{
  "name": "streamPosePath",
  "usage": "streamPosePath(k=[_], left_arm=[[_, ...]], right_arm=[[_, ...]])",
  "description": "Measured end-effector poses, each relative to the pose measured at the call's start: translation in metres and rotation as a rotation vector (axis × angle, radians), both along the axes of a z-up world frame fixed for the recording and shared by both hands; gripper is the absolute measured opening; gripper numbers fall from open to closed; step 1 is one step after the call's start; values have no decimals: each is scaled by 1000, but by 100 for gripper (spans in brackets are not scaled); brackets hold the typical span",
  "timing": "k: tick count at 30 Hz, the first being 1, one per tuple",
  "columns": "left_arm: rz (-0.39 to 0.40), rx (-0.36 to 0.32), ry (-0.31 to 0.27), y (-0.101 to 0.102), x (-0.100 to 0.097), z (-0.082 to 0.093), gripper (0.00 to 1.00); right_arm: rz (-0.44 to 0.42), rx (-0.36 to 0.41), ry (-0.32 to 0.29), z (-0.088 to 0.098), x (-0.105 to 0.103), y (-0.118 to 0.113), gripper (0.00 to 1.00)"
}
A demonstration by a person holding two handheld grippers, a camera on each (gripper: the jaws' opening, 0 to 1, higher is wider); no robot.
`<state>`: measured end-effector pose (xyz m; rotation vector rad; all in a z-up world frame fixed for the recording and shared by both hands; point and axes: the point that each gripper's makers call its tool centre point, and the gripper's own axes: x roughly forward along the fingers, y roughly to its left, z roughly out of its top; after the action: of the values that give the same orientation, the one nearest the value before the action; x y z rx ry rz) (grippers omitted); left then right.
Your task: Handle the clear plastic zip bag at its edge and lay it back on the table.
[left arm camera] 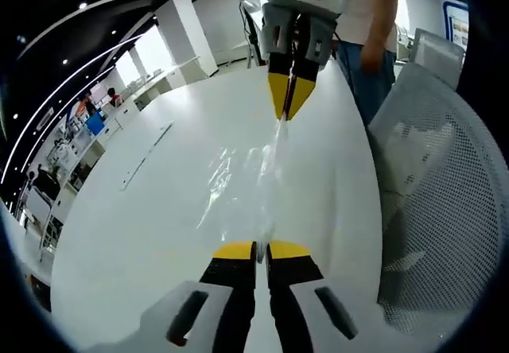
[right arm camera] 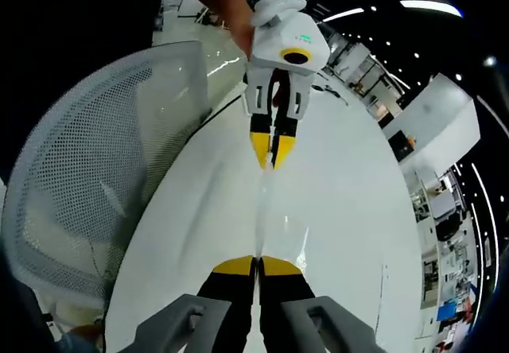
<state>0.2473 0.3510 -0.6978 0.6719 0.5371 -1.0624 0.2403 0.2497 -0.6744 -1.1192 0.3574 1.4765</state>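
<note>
So the left gripper (left arm camera: 262,247) has its yellow-tipped jaws pressed together on one edge of the clear plastic zip bag (left arm camera: 246,180), pinching it right at the bottom of the left gripper view. Straight across from it, the right gripper (left arm camera: 289,102) comes down from the top of that view, and its yellow tips are clamped on the opposite edge of the bag. The bag hangs stretched between the two, a thin see-through sheet with shiny wrinkles, held up over the white table (left arm camera: 151,210). Whether any part of it touches the tabletop, I honestly can't tell.

The right gripper view shows the same setup flipped: the right gripper (right arm camera: 257,263) has its jaws squeezed closed on the bag (right arm camera: 274,218) at the bottom, and the left gripper (right arm camera: 272,158) faces it from the top, also closed on the bag edge, with a person's hand (right arm camera: 238,27) gripping its white body. The bag is really hard to make out here, basically just a faint glare between the tips.

Beside the table sits a white mesh chair (left arm camera: 433,178), just next to the table edge. A person in jeans and a light shirt (left arm camera: 370,43) stands at the far end of the table behind the right gripper. Further back there's a big open office with desks (left arm camera: 147,91), white columns (left arm camera: 187,27) and long ceiling light strips (left arm camera: 95,19).
</note>
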Motion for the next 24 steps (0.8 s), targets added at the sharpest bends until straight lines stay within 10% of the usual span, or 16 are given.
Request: streamPosePath(k=[24], left_arm=[[-14, -28, 0, -6, -8, 12, 0]], right_arm=[[-172, 103, 214, 3, -9, 18, 8]])
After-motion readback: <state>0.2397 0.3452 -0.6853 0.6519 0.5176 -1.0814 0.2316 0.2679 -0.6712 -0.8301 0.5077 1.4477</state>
